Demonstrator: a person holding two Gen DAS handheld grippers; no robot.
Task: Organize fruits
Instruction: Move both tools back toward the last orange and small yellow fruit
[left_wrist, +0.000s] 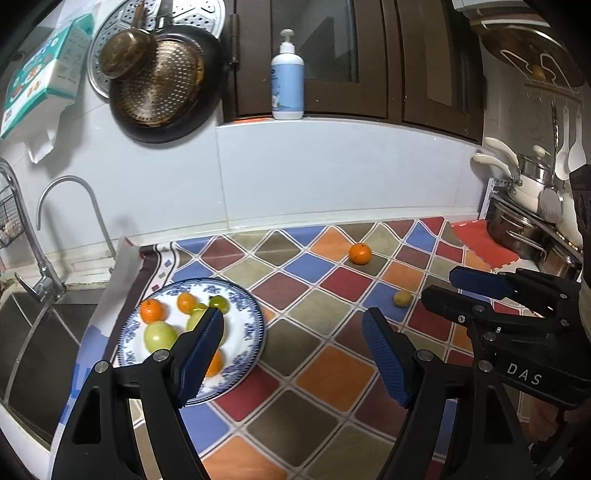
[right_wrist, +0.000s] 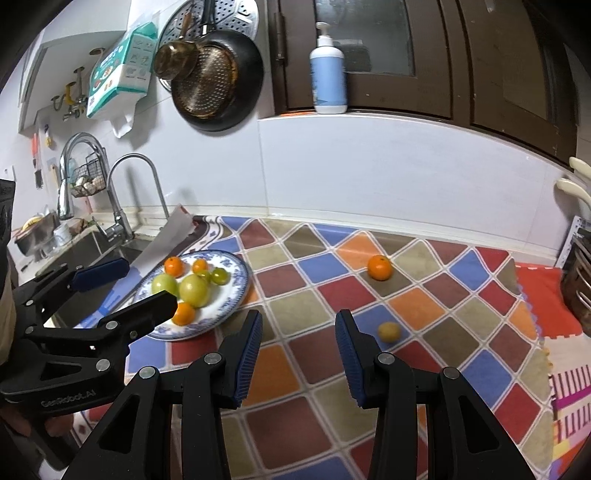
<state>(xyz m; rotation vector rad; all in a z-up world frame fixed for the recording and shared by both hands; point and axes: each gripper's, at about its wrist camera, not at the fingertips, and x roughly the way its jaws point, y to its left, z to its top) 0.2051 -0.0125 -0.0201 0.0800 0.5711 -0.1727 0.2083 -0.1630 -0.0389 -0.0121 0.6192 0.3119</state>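
A blue-patterned white plate (left_wrist: 251, 325) (right_wrist: 240, 280) sits on the chequered cloth near the sink and holds several fruits: oranges (left_wrist: 151, 309) (right_wrist: 173, 266) and green fruits (left_wrist: 159, 335) (right_wrist: 194, 290). A loose orange (left_wrist: 360, 253) (right_wrist: 379, 267) and a small yellow-green fruit (left_wrist: 402, 298) (right_wrist: 389, 331) lie on the cloth to the right. My left gripper (left_wrist: 293, 332) (right_wrist: 125, 282) is open and empty, just right of the plate. My right gripper (right_wrist: 299, 332) (left_wrist: 439, 286) is open and empty, just left of the small fruit.
A sink (left_wrist: 33, 325) with taps (left_wrist: 70, 206) lies left of the plate. Pots (left_wrist: 524, 229) stand at the far right on a red mat (right_wrist: 543, 295). Pans (left_wrist: 162, 81) hang on the wall. A pump bottle (left_wrist: 287, 81) stands on the ledge.
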